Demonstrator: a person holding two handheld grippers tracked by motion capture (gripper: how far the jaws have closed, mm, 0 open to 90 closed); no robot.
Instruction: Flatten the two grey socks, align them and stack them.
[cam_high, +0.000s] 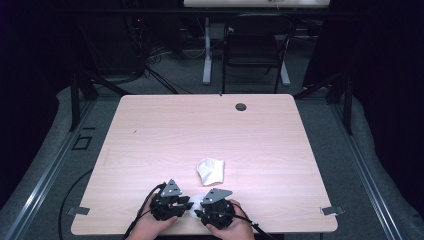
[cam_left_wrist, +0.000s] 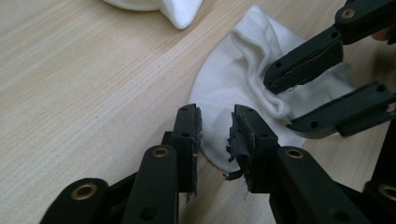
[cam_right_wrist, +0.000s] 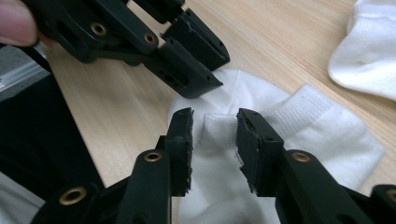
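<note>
Both claws stand narrowly parted over the flat white cotton sock (cam_right_wrist: 299, 135) at the light wooden desk's (cam_high: 150, 130) near edge: the left claw (cam_left_wrist: 215, 130) straddles its rim, the right claw (cam_right_wrist: 214, 133) a raised fold, neither clearly pinching. Closing so shallowly, either may catch one layer or slip off.

In the high view the near sock (cam_high: 196, 204) at the table's (cam_high: 150, 130) front edge lies mostly hidden between the two grippers; the second sock (cam_left_wrist: 154, 5) is cut off by the left gripper view's top edge, seemingly folded.

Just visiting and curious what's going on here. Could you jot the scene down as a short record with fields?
Surface: wooden table
Nearer sock: white, flat at the table's near edge, between both tools
Farther sock: white, crumpled, lying apart
Left tool: open, straddling the nearer sock's edge
Right tool: open, raised fold of the sock between its jaws
</note>
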